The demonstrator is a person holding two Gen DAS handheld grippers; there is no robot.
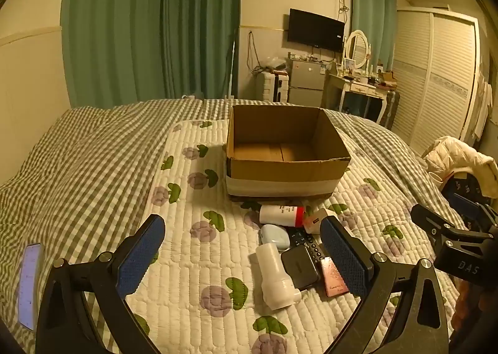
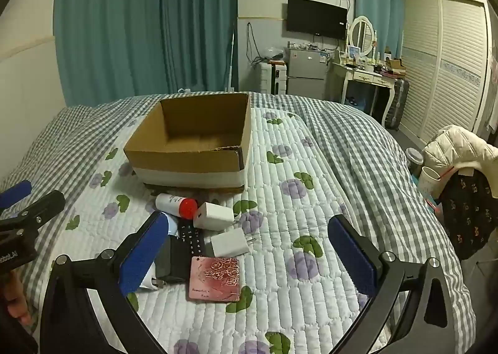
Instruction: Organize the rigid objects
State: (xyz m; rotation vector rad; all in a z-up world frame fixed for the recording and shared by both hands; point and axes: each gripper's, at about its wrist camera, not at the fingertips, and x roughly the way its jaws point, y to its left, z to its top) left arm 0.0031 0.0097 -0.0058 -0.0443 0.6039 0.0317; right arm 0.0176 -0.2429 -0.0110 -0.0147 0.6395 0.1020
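An open, empty cardboard box (image 1: 283, 164) (image 2: 193, 148) stands on the quilted bed. In front of it lies a cluster: a white bottle with a red cap (image 1: 281, 215) (image 2: 176, 204), a white adapter (image 2: 214, 216), a white plug charger (image 2: 229, 242), a black remote (image 2: 192, 237), a black power bank (image 1: 300, 266) (image 2: 172, 259), a pink rose-print box (image 1: 333, 276) (image 2: 214, 279), a pale blue case (image 1: 274, 236) and a white bottle lying down (image 1: 275, 276). My left gripper (image 1: 246, 257) is open and empty above the cluster. My right gripper (image 2: 249, 251) is open and empty over it too.
A floral quilt (image 2: 295, 214) covers a checked bedspread (image 1: 77, 167). A phone (image 1: 29, 285) lies at the left. A chair with a cream jacket (image 2: 457, 148) and a paper cup (image 2: 431, 182) stand at the bed's right. A dresser and wardrobe are beyond.
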